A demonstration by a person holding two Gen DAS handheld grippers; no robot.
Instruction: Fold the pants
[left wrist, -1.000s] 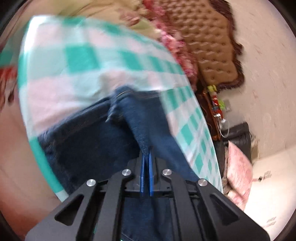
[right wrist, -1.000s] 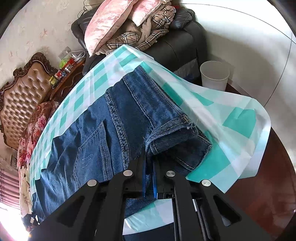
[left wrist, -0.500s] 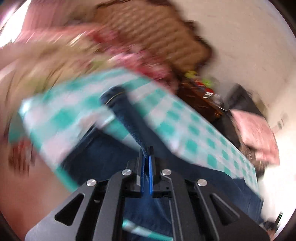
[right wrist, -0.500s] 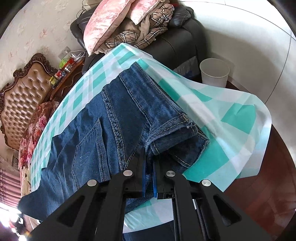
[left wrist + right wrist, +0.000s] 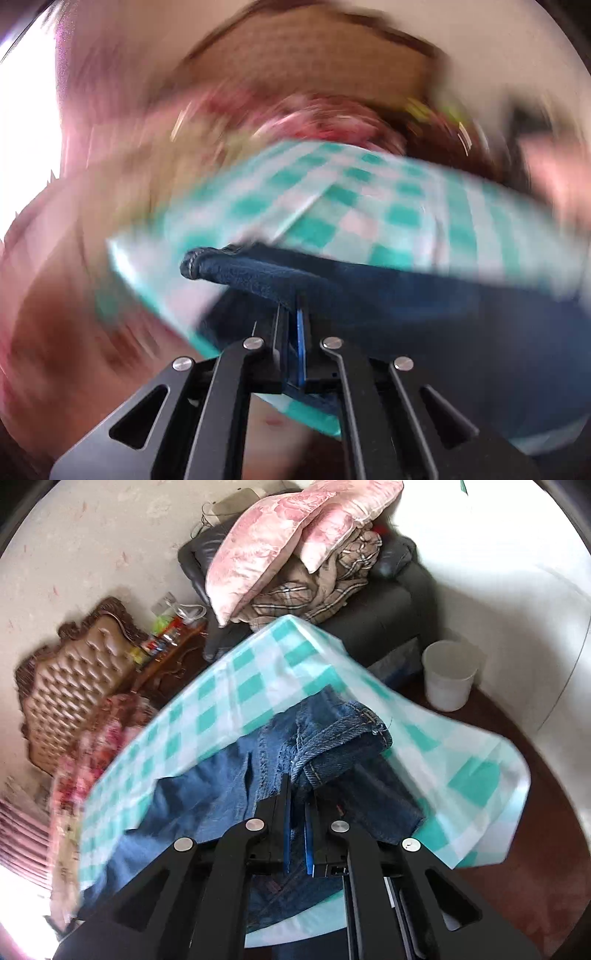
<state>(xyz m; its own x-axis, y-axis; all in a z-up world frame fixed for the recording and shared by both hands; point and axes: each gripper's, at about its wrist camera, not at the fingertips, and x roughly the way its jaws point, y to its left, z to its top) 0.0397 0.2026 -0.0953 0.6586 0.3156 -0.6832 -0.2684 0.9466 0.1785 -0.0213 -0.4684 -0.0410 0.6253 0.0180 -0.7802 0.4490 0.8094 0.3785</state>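
Both hand-held grippers pinch jeans (image 5: 229, 797) off checked desk (image 5: 236, 686): right hand-held gripper (image 5: 298, 794) on hem end, left hand-held gripper (image 5: 291, 314) on opposite end; long axis spans between them.

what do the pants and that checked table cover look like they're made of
Pants: blue denim, matte, judging by the woven texture, contrast stitching and thick rolled hems. Checked cover: probably thin plastic or light synthetic sheet, faintly glossy; it lifts and folds limply over the pants, though blur leaves this uncertain.

We note blue denim jeans (image 5: 229, 794) on the checked tablecloth (image 5: 236, 686), frame centre; white plastic bucket (image 5: 448, 674) right; pink pillows (image 5: 266, 550) top.
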